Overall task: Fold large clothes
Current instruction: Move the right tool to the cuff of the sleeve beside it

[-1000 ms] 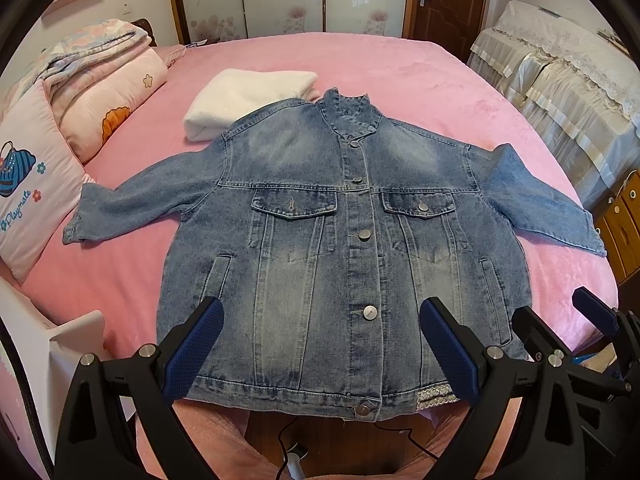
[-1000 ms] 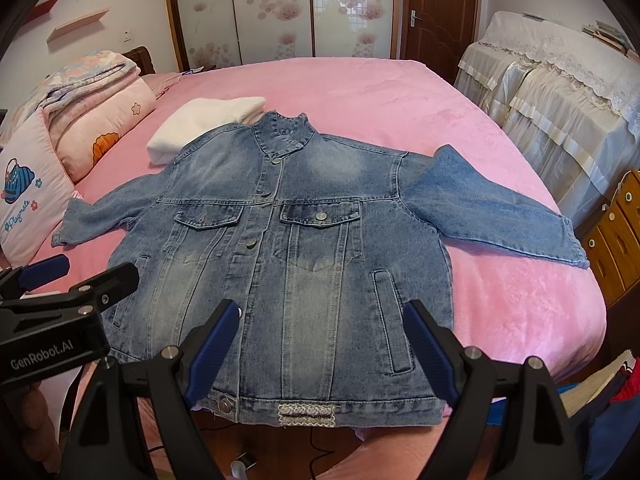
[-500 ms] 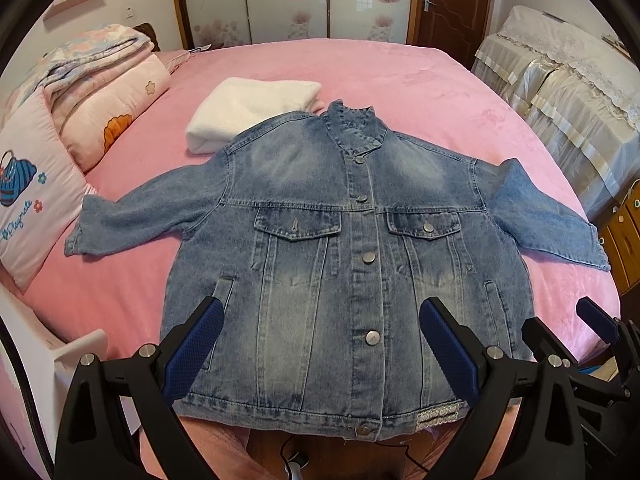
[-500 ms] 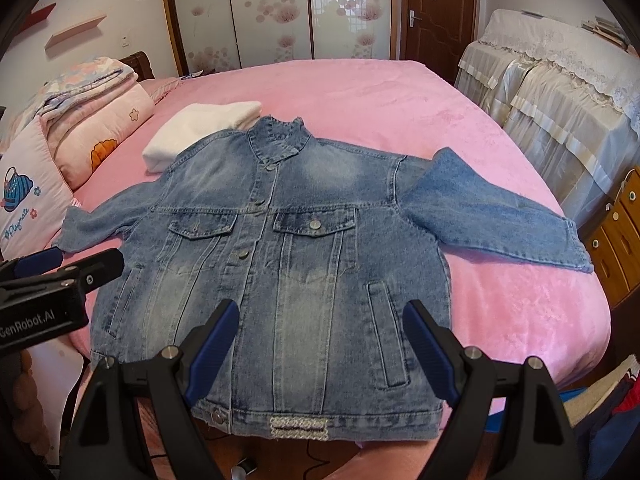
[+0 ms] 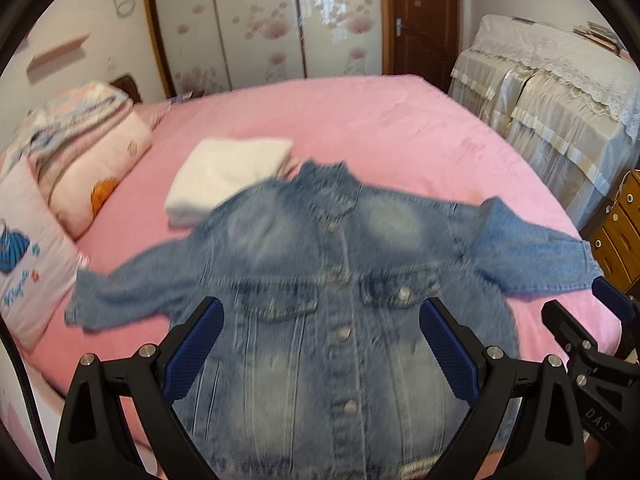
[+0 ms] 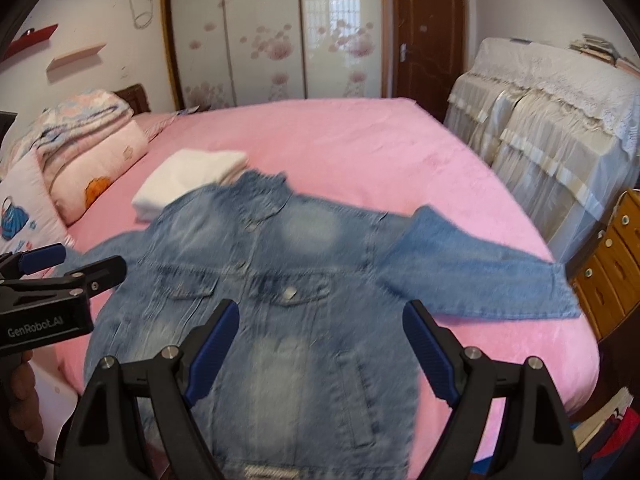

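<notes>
A blue denim jacket (image 5: 320,280) lies flat and face up on the pink bed (image 5: 360,128), buttoned, both sleeves spread out sideways, hem at the near edge. My left gripper (image 5: 320,344) hovers open above the jacket's lower front with nothing between its blue pads. The right wrist view shows the same jacket (image 6: 280,280), and my right gripper (image 6: 320,344) is open above its lower right front, empty. The left gripper (image 6: 60,268) also shows at the left edge of the right wrist view. The picture is blurred by motion.
A folded white garment (image 5: 228,172) lies beyond the jacket's left shoulder. Pillows and folded quilts (image 5: 80,144) are stacked along the bed's left side. A cloth-covered piece of furniture (image 6: 552,120) and a wooden drawer unit (image 6: 612,256) stand to the right.
Both grippers have tilted upward and pulled back a little, so the jacket sits lower in the views and more of the wardrobe wall shows. The jacket has not moved.
</notes>
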The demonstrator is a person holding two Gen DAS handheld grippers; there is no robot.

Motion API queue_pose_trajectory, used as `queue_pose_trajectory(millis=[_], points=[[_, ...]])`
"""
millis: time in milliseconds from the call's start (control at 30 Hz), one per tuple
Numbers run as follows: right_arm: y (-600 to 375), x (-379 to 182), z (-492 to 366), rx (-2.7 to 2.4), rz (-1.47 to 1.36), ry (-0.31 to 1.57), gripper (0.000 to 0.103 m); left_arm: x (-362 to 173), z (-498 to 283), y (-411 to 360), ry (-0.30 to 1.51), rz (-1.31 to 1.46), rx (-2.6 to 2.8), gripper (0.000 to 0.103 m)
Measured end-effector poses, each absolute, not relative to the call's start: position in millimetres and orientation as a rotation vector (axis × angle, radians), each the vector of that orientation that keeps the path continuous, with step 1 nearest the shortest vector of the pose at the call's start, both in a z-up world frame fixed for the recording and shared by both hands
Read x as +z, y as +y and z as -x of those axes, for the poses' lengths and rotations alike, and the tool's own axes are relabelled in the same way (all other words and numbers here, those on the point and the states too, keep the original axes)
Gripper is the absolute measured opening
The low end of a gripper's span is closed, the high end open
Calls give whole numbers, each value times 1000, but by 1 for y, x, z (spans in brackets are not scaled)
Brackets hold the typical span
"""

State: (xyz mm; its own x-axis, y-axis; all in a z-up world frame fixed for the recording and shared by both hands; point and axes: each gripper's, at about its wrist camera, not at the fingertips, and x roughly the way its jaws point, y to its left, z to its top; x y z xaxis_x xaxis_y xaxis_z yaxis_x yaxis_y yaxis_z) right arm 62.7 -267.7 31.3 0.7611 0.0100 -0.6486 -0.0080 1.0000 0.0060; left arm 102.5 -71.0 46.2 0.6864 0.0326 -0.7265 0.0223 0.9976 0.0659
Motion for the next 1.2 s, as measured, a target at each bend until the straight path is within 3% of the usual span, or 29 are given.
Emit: queue_pose_trajectory(millis=[367, 633, 867, 1033, 1200], points=[[-386, 24, -115, -239, -103, 680, 85, 68, -170, -152, 576, -114, -97, 98], [-546, -45, -152, -503, -408, 796, 84, 13, -234, -222, 779, -80, -255, 98], [-655, -118, -144, -659, -732, 832, 83, -31, -250, -276, 815, -111, -313, 98], [-681, -154, -139, -656, -886, 831, 66, -47, -260, -307, 834, -103, -359, 98], [-686, -165, -145, -660, -884, 787, 64, -51, -258, -322, 847, -89, -408, 98]])
